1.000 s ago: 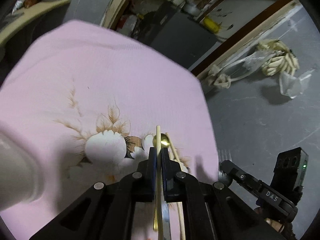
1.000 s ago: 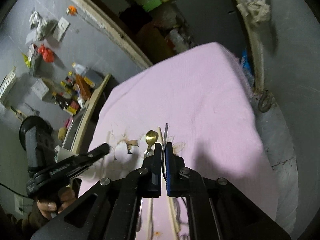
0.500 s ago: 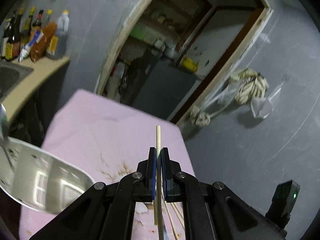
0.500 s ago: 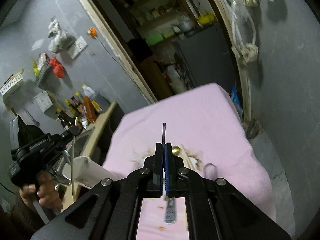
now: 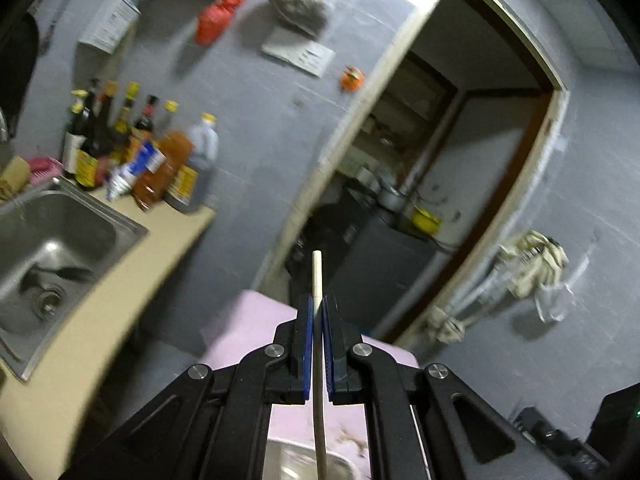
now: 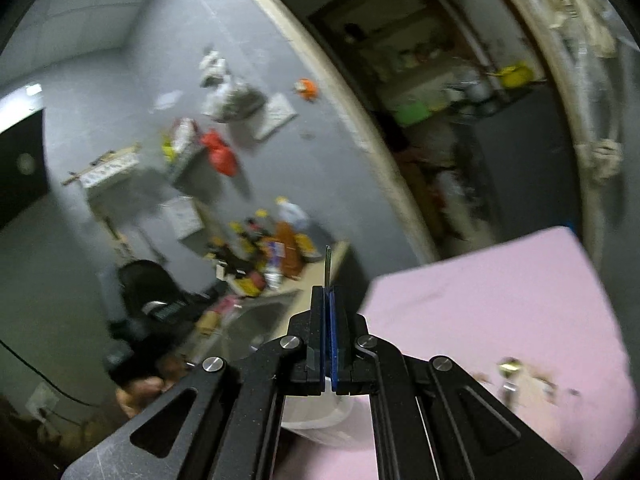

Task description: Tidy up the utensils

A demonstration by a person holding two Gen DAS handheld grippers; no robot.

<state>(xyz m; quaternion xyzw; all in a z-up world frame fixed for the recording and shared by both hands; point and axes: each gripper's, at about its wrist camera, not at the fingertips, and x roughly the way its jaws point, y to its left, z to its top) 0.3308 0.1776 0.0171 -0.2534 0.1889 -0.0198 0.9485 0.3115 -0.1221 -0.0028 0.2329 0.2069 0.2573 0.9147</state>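
My left gripper (image 5: pixel 316 312) is shut on a pale wooden chopstick (image 5: pixel 317 276) that stands upright, its lower part hanging over the rim of a metal cup (image 5: pixel 296 460) on the pink cloth (image 5: pixel 248 328). My right gripper (image 6: pixel 329 300) is shut on a thin metal utensil handle (image 6: pixel 328 266), held upright above a white cup (image 6: pixel 316 416). A gold spoon (image 6: pixel 508 372) lies on the pink cloth (image 6: pixel 500 300) to the right. The left gripper (image 6: pixel 160 312) shows blurred at the left in the right wrist view.
A steel sink (image 5: pixel 52 248) is set in a beige counter (image 5: pixel 112 312) at the left, with several sauce bottles (image 5: pixel 140 160) behind it. A doorway (image 5: pixel 420 180) opens beyond the table. Rags (image 5: pixel 532 264) hang on the grey wall at the right.
Both grippers have lifted and tilted up from the cloth, each carrying its utensil. The views now look at the wall and doorway, and the cups lie beneath the fingers.
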